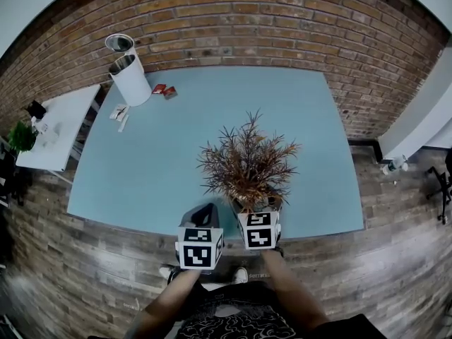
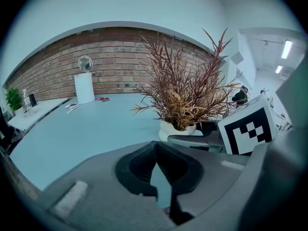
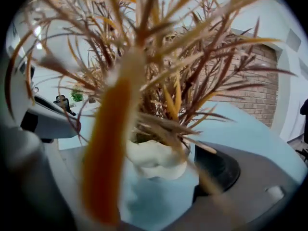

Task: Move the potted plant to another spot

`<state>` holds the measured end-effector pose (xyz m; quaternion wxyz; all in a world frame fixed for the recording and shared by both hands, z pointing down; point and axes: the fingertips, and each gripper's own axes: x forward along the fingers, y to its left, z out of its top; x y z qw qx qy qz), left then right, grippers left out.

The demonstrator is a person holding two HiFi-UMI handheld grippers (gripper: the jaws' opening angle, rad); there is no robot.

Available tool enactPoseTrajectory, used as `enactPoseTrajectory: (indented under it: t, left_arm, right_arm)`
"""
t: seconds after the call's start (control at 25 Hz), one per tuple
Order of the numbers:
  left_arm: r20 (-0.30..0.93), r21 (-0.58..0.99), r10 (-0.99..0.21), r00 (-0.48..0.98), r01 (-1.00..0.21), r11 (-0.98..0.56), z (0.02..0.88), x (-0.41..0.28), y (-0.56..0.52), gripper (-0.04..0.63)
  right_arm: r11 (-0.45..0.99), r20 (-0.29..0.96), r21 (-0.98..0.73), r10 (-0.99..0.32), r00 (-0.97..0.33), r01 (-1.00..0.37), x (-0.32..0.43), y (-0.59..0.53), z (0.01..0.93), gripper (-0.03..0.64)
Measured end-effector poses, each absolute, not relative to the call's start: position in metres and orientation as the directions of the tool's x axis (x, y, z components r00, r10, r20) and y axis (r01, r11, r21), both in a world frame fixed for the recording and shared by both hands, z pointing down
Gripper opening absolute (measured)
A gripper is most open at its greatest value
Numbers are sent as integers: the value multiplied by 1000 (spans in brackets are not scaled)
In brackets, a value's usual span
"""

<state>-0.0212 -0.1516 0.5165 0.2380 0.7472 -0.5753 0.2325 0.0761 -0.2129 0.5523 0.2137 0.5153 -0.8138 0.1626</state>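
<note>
So the right tongs (image 3: 137, 174) are spread wide with the lumpy white pot (image 3: 155, 159) sitting between them. The dark pad (image 3: 216, 170) on the right isn't pressing on it, there's a sliver of blue showing in between. The left tongs (image 2: 155, 147) are pressed together at the tips, nothing in them, hanging near the pot on its left. The potted plant (image 1: 247, 162), a bush of spiky rust-brown leaves in that pot, stands on the flat pale blue surface (image 1: 155, 154) close to its near edge, a bit right of centre.

What worries me: the pot is rounded and bumpy, so if the tongs close off-centre or up on the bulge it could squirt out or rock. The bush looks big for the pot, so I'd guess it's top-heavy, and a one-sided pinch could let it tip. Leaves droop into the gap too, and one trapped under a pad could make the grip slippy or just snap.

Hard to see: a fat blurry orange leaf (image 3: 103, 143) covers the left pad in the right gripper view, so no idea if that side touches. From the head view the pot is nearly buried under leaves and the marker cubes (image 1: 259, 230). Can't tell if the blue thing is a mat or a low platform. The little red bits (image 1: 164, 90) by the white cylindrical bin (image 1: 132, 83) at the far left are too small to name.
</note>
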Motion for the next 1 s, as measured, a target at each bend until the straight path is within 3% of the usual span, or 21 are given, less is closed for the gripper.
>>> enactPoseTrajectory:
  t: [1.0]
  left_arm:
    - [632, 116, -710, 309, -945, -307, 517, -38, -156, -2]
  right_arm:
    - [346, 531, -17, -792, -301, -938, 76, -218, 560, 455]
